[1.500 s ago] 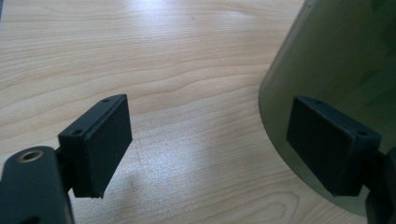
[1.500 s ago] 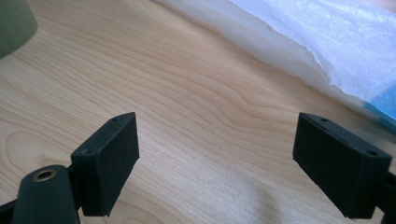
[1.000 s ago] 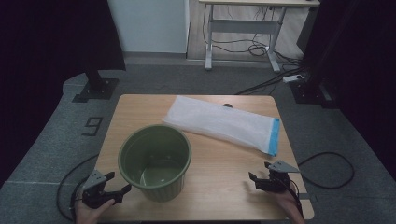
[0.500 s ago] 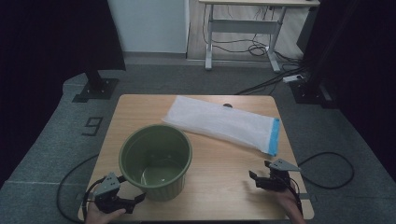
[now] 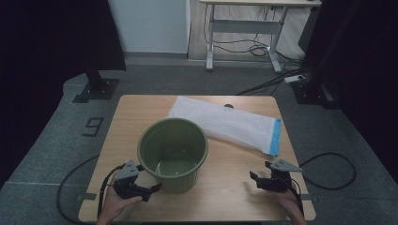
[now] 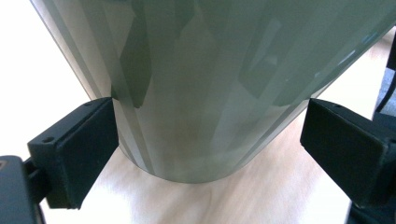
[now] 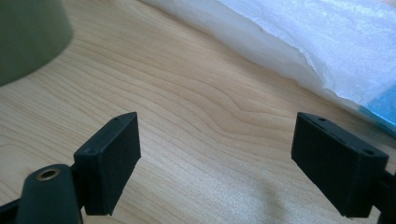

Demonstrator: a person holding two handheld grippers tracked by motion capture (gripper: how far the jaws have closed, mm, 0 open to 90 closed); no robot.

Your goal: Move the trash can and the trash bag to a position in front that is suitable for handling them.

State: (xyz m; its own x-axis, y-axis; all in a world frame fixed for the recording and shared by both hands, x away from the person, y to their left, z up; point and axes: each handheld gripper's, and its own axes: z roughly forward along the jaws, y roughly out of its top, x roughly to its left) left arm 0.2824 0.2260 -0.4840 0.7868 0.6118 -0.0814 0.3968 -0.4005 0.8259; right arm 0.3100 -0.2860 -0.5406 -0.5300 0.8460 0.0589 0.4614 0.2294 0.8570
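We are holding the left gripper point(image 5: 149, 190) low against the near side of the green plastic bucket point(image 5: 172, 154), its jaws having just been opening; they are standing wide on either side of the bucket's foot, one pad point(image 6: 77, 151) touching the wall, the other just clear. Our right gripper point(image 5: 261, 179) is resting with jaws apart over bare wooden table point(image 7: 196, 116), the white plastic bag point(image 5: 225, 124) lying beyond it.

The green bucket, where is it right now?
In the high view the green bucket stands upright on the table, left of its middle, near the front edge, with the left gripper beside its base and the white bag behind it.
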